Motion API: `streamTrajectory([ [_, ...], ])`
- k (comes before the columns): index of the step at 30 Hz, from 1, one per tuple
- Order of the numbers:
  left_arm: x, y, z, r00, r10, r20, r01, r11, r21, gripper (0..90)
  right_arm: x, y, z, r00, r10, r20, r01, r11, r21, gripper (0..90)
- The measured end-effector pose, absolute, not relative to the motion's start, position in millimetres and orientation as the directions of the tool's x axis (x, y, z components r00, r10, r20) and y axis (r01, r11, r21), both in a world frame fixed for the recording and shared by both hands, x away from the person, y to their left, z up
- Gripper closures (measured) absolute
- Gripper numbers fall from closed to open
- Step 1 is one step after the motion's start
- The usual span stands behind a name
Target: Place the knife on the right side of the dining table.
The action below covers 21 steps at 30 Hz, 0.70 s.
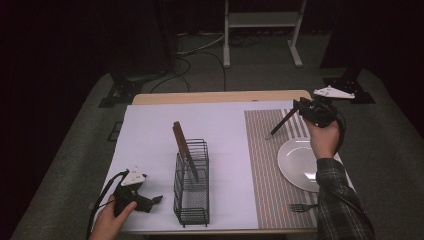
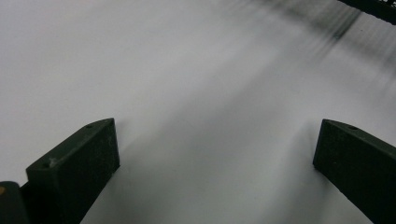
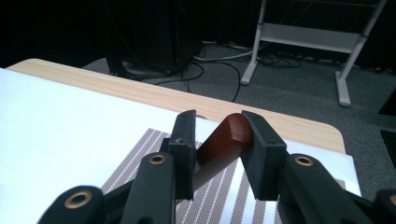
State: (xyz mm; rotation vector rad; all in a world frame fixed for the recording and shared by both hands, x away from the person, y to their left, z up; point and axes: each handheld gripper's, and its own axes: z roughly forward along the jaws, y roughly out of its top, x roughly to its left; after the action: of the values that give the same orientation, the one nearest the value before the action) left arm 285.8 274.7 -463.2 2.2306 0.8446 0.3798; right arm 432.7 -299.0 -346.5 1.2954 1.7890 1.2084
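High view: a table (image 1: 150, 98) with a white sheet (image 1: 150, 135) and a striped mat (image 1: 270, 170) on it
Right gripper (image 1: 306, 106): held up over the far end of the mat, its jaws closed on the knife
Knife (image 1: 283, 122): slants down to the mat; its tip looks to touch the mat, but that is hard to tell
Right gripper view: a rounded red-brown handle (image 3: 224, 138) sits between the jaws
Left gripper (image 1: 156, 200): low at the near left of the sheet, jaws wide apart with nothing in them
Rack (image 1: 192, 186): a black wire rack stands just right of the left gripper, with another knife (image 1: 185, 149) in it
Plate (image 1: 296, 162): white, on the mat
Fork (image 1: 303, 207): near the plate, at the front edge
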Motion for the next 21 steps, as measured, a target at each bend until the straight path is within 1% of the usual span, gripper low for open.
streamTrajectory([
  [21, 285.8, 274.5, -463.2, 0.742, 0.670, 0.020, 0.462, -0.533, 0.709, 0.0, 431.6, -325.8, -373.0, -0.238, 0.967, 0.087, 0.451, 0.031, 0.892, 53.5],
])
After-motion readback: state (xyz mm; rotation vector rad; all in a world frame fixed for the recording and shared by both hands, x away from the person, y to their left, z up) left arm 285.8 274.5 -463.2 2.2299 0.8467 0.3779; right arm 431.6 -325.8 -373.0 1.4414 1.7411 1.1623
